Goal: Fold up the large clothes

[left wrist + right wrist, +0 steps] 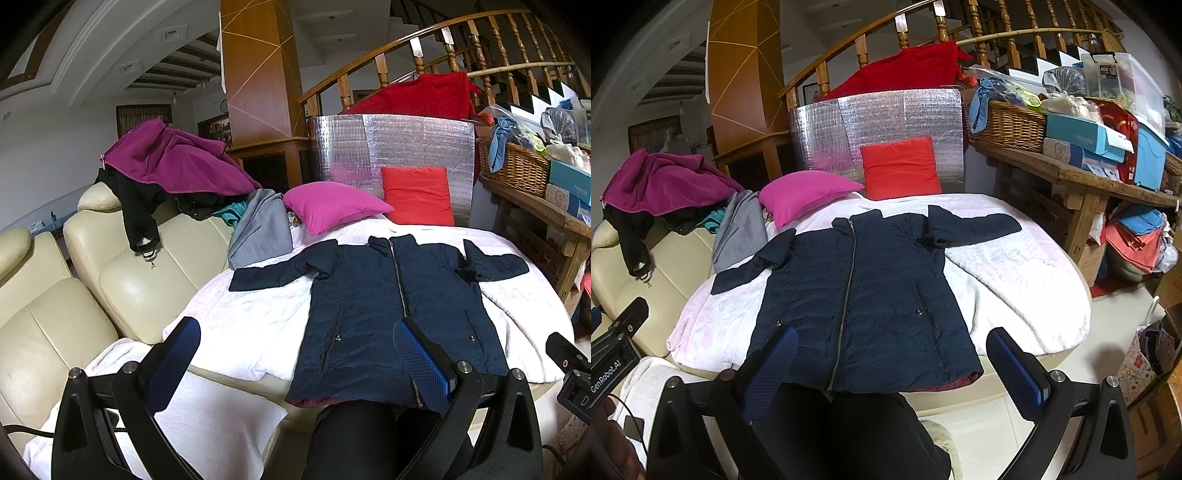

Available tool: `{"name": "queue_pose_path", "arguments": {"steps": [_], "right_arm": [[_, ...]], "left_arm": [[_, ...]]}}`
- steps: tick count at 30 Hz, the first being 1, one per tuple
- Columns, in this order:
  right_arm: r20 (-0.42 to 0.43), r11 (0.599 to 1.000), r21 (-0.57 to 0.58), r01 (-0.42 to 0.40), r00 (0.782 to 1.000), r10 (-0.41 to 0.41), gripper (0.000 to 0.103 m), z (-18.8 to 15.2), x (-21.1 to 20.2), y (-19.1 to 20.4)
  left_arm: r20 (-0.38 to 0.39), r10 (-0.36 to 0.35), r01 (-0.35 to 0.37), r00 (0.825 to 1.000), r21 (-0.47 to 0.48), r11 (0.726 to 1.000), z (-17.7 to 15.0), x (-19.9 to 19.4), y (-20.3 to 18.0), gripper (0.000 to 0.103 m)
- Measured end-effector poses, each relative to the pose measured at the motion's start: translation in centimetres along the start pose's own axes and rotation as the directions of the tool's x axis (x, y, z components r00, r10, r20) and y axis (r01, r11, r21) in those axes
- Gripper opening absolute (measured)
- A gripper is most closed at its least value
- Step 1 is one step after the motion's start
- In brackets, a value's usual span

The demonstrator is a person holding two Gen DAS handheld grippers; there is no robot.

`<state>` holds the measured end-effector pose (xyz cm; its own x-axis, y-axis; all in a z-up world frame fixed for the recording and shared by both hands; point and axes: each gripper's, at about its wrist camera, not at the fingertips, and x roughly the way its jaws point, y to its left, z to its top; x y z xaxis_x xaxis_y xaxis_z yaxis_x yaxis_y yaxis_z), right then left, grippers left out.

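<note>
The room was a crowded living room with a wooden staircase railing (480, 40) at the back and a cream leather sofa (74, 295) to the left of the navy jacket (388, 295). The jacket, the landmark here, lay flat and zipped, front up, on a white padded cover (251, 325) over a round bed, with both sleeves spread outward and the hem hanging a little over the near edge. Beyond the jacket's collar were a pink pillow (332, 210) and a red cushion (417, 195). Left of the jacket a pile of clothes (173, 166) sat on the sofa back.

The left gripper (295, 354) and the right gripper (892, 365) both hovered over the hem, jaws spread wide and holding nothing.

I judged no fold was made yet. The quilted fabric looked slippery and thick, so a pinch on one layer only could drag the whole jacket off the near edge. A sleeve folded unevenly could also leave the zipper line crooked.
</note>
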<state>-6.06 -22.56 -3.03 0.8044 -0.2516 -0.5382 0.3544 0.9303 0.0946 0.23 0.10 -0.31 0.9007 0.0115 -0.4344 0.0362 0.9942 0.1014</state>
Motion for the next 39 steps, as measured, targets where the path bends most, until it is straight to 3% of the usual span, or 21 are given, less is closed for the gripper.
{"name": "queue_pose_path", "arguments": {"steps": [39], "right_arm": [[-0.025,1.000,0.011,-0.012,1.000,0.012,0.103,-0.2,1.4,0.1]], "left_arm": [[-0.021,0.007,-0.007,1.000,0.000,1.000,-0.2,1.1,0.3,0.103]]}}
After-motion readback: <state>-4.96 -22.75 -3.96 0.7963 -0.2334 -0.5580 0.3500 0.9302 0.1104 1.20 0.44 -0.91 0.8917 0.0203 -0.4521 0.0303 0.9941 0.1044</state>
